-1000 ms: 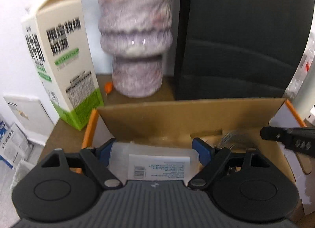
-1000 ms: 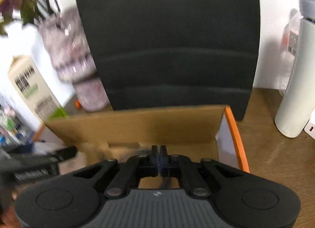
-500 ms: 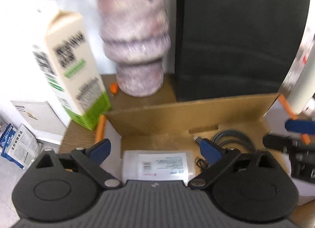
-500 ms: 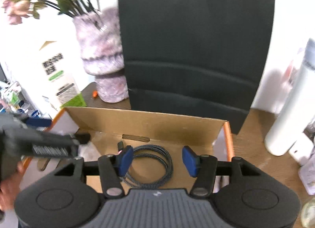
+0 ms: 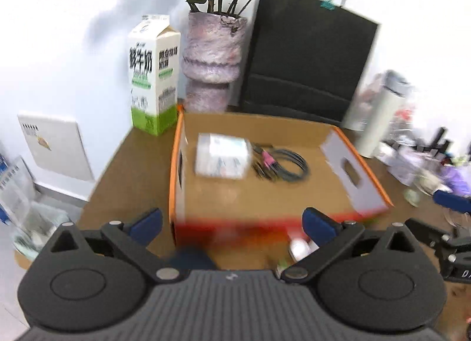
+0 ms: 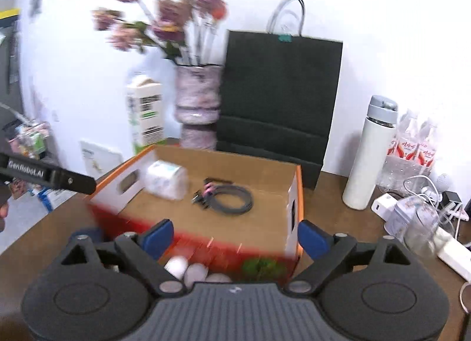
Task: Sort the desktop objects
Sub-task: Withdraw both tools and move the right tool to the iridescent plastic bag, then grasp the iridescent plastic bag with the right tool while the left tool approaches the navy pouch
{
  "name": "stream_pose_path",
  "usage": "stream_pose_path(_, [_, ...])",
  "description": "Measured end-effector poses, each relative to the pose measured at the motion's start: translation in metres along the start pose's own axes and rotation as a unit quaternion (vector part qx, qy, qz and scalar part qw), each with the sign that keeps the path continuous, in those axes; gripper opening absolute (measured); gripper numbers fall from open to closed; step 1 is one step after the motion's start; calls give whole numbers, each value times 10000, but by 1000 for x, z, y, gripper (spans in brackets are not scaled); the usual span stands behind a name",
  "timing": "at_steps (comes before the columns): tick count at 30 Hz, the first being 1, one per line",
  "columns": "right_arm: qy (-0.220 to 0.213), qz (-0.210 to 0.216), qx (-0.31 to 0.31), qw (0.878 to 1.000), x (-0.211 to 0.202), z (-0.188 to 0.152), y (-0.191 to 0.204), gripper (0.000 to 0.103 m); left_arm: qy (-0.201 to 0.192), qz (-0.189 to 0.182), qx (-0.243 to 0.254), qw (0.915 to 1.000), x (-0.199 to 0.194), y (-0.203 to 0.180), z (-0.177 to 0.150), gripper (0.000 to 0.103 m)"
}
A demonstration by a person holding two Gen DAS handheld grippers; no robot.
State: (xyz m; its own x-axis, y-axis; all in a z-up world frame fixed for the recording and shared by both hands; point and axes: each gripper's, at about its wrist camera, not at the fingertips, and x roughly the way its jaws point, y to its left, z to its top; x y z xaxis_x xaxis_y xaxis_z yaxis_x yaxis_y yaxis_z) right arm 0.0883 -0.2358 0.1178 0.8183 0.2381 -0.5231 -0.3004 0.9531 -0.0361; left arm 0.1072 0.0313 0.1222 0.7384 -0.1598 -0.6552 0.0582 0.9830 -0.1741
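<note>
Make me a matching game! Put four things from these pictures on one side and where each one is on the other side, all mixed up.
Things:
1. coiled cable
2. milk carton
3. white bottle
4. black paper bag

Places:
A. behind the cardboard box, against the wall
B. inside the cardboard box
C. next to the flower vase
D. on the table to the right of the box

Pairs: 1-B, 2-C, 3-D, 4-A

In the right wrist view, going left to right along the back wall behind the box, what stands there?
Milk carton → purple vase of flowers → black paper bag → white bottle with a grey lid → pack of clear bottles with red labels.
</note>
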Motion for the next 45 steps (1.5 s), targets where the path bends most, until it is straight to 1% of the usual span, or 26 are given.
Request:
stream_pose_path(2, [-128,31,-5,9999,-26,-24,9,96,-147,-39,-51,9999,-22,5,-30,103])
stream_pose_path(4, [-260,-19,105,9996,-50,-51,14,96,-350,131,-61,9993,-40,9,-62,103])
stream_pose_path(6, [-349,-194,309,9987,-68,-77,20,96,-487,318,-19,9983,-53,9,-93,103])
stream_pose_path(8, [-333,-319,452,9979,-81,-99,26,96,-398,635,-104,9971,-60,11,-120,103])
stream_pose_path(9, [-318,-330,467,9979,-87,-110,29,96,-366,769,-227,9961,-63,12,-136,103])
stream_pose_path(11, [-351,-340,455,9978,-98,-130,35,96,-324,857,-294,9954,-69,11,-161,103])
stream_pose_path(13, [-344,-374,526,9973,-108,-151,39,96,-314,923,-61,9952,-75,3,-182,103])
stream_pose_path(15, [-280,-377,517,9976,-116,-168,45,96,-378,982,159,9943,-80,-7,-194,103])
stream_pose_path(17, [-217,-397,459,9979,-120,-182,52,96,-403,924,353,9943,-80,-16,-199,103])
stream_pose_path(19, [-168,-420,438,9980,-120,-190,57,96,-354,863,428,9947,-77,-21,-199,103])
stream_pose_path(24, [-90,-434,333,9985,-112,-193,66,95,-273,723,428,9961,-70,-22,-204,103])
stream_pose_path(29, [-11,-531,227,9983,-105,-197,71,94,-155,685,419,9967,-64,-22,-209,103])
stream_pose_path(33, [8,-546,222,9983,-103,-197,70,93,-131,691,427,9966,-62,-22,-210,103])
stream_pose_path(38, [30,-632,271,9976,-99,-198,68,89,-68,675,423,9968,-59,-23,-211,103])
stream_pose_path(40, [30,-625,298,9976,-98,-198,67,83,-47,667,438,9968,-58,-24,-212,103])
stream_pose_path(42, [4,-583,299,9979,-96,-196,66,81,-72,625,478,9969,-57,-26,-208,103])
stream_pose_path(44, [-44,-541,256,9982,-93,-194,66,74,-301,556,535,9966,-56,-27,-193,103])
stream_pose_path(45, [-38,-524,223,9984,-90,-192,66,60,-461,509,544,9962,-53,-26,-180,103])
